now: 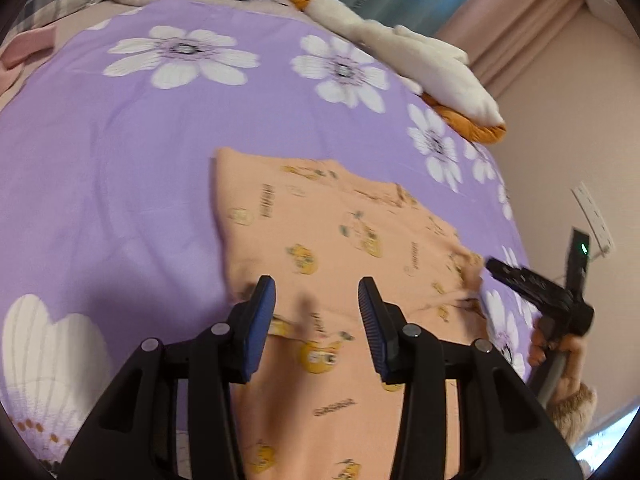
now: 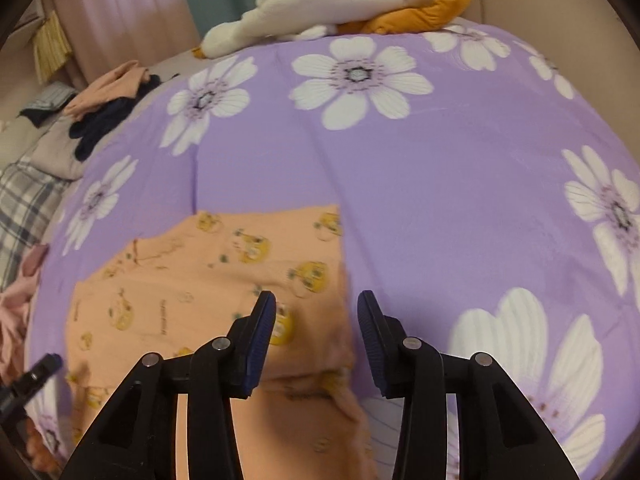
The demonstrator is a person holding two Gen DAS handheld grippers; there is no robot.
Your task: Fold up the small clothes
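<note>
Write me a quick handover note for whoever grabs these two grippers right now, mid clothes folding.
Left gripper: open, holding nothing, over the near part of the peach printed garment.
Right gripper: open, holding nothing, over the garment's right edge.
The garment lies on the purple floral bedspread, mostly flat, with the near part rumpled. More clothes are heaped at the far left of the bed; a plush duck lies along the far edge.
Done: garment laid out; how many folds are in cannot be told.
Left: probably grip the edges, finish folding, then take the heap.
</note>
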